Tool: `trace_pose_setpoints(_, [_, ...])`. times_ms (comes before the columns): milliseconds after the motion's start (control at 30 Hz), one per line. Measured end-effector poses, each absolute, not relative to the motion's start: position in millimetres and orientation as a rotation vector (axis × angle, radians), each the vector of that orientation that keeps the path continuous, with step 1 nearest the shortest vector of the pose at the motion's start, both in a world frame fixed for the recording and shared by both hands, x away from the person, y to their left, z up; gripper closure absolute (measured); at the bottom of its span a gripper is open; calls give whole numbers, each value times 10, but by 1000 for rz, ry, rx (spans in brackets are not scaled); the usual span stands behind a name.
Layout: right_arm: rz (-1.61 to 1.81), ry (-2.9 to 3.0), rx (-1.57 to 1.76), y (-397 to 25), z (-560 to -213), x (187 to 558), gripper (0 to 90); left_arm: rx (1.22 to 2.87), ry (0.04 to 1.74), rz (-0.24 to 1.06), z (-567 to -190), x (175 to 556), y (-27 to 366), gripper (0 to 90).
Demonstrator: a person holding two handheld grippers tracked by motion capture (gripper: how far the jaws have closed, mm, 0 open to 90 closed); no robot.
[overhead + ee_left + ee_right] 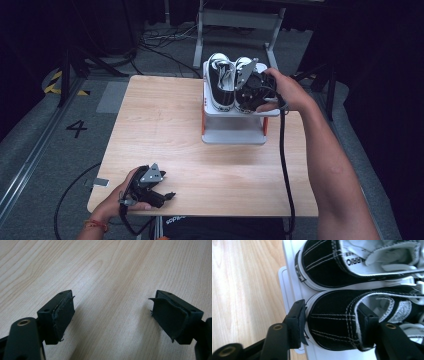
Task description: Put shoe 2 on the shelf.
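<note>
Right hand-held gripper (332,325) is clamping the black canvas sneaker's heel (334,327) for lifting off the white shelf rack (235,131); left hand-held gripper (112,315) is idling wide open, well apart from the rack.

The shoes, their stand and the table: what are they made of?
The shoes: black canvas by the weave and white stitching, with glossy white, probably rubber, edging. The stand: smooth white, likely plastic or painted metal. The table: pale wood grain, perhaps laminate.

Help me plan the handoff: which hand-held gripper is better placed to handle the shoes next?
Right. The right hand-held gripper already straddles the heel of the nearer shoe on the white rack; the left hand-held gripper sits open at the table's near edge.
</note>
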State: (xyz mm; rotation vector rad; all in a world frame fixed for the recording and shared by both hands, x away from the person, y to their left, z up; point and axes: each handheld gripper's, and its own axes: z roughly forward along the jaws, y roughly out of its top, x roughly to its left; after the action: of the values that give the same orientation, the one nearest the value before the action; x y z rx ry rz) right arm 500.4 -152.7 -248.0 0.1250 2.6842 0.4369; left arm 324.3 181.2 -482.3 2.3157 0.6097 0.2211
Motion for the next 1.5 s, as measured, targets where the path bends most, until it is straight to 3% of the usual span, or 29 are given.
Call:
trace_pose_setpoints(333, [649,2605,225,-1722,-2447,4910,370,2316,609,221,-4823,3243,1812,181])
trace_pose_setpoints(1067, [932,2411,431,-2367,-2408,4519,320,2315,610,221,-4823,3243,1812,181])
trace_pose_setpoints(1500, [986,2371,555,-2909,-2850,4164,300,2314,617,225,-4823,3236,1811,181])
